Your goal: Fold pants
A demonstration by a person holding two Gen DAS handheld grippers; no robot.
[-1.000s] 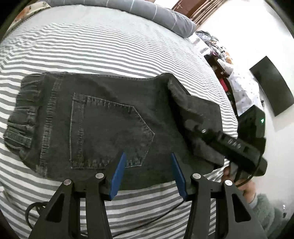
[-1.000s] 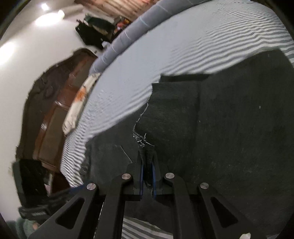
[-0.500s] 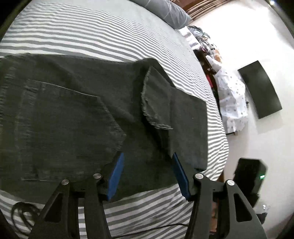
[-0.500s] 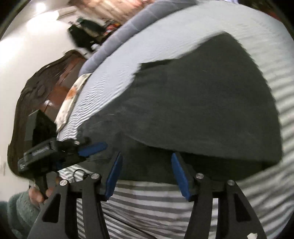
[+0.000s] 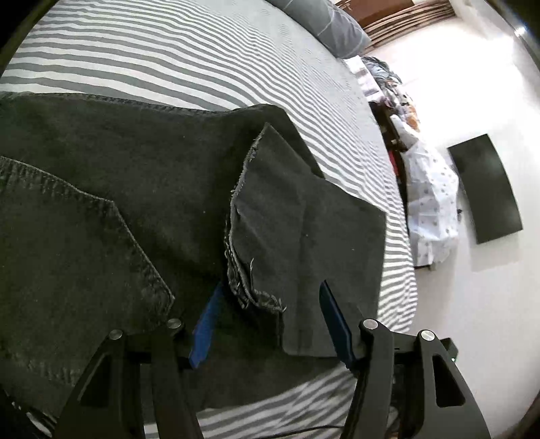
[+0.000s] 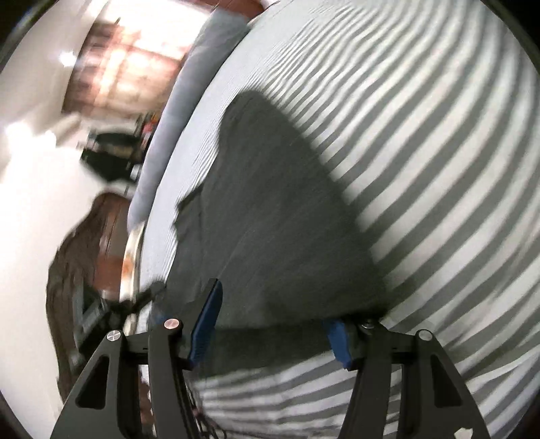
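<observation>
Dark grey denim pants [image 5: 152,189] lie on a grey-and-white striped bed [image 5: 168,50]. The legs are folded back over the seat, and their frayed hem [image 5: 243,266] lies just in front of my left gripper [image 5: 270,314]. That gripper is open, its blue pads either side of the hem's near corner, low over the cloth. A back pocket [image 5: 67,253] shows at the left. In the right wrist view the pants [image 6: 270,219] show blurred. My right gripper [image 6: 273,310] is open at the folded near edge, its right pad partly hidden by cloth.
A grey pillow [image 5: 320,23] lies at the head of the bed. Beyond the bed's right edge are a cluttered stand with white dotted cloth [image 5: 428,206] and a dark panel [image 5: 486,192] on the white wall. A dark wooden headboard [image 6: 77,256] shows blurred.
My right gripper let go of the pant hem, opened, and swung to the folded edge. My left gripper moved forward and right, down onto the pants at the hem.
</observation>
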